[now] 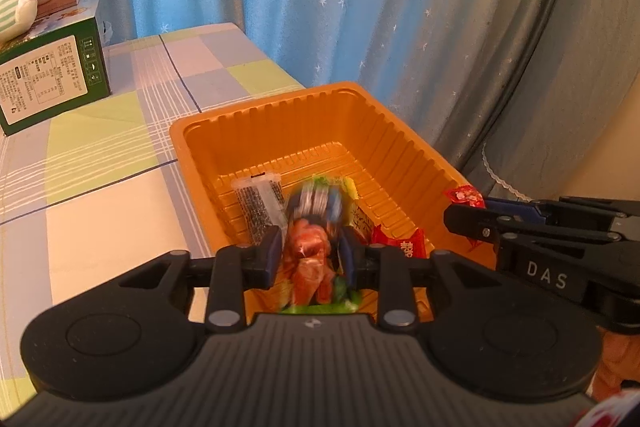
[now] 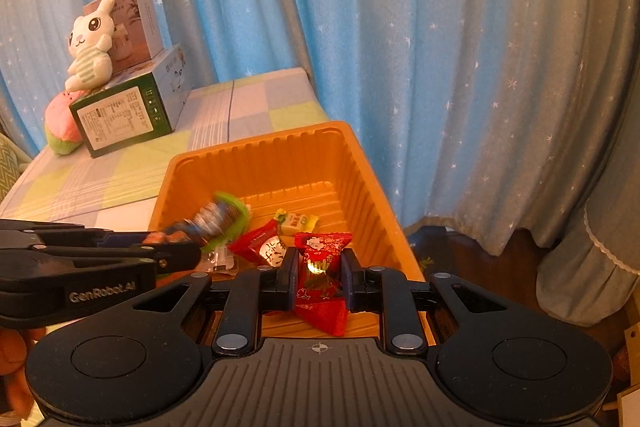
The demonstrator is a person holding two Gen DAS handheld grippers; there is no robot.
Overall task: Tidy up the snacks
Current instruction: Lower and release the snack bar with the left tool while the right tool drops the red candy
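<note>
Both tools hang over the near end of the ribbed orange plastic tray (image 2: 360, 163), so each drop is straight down. The left tool (image 1: 310, 251), part open, has a blurred green-and-blue snack packet (image 1: 316, 227) between its pads, long axis along the fingers; whether the pads press on it I cannot tell. The right tool (image 2: 319, 273) is clamped on a red foil candy (image 2: 322, 267).

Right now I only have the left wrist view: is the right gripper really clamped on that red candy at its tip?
Observer: Yes. The right wrist view shows the right gripper shut on the red candy, pads pressing both sides.
Operator: Is it over the tray?
Observer: Yes, it is held over the near end of the orange tray.
Operator: Anything I'm missing by the green box?
Observer: A pink-and-green plush lies beside the green box, outside your view.
</note>
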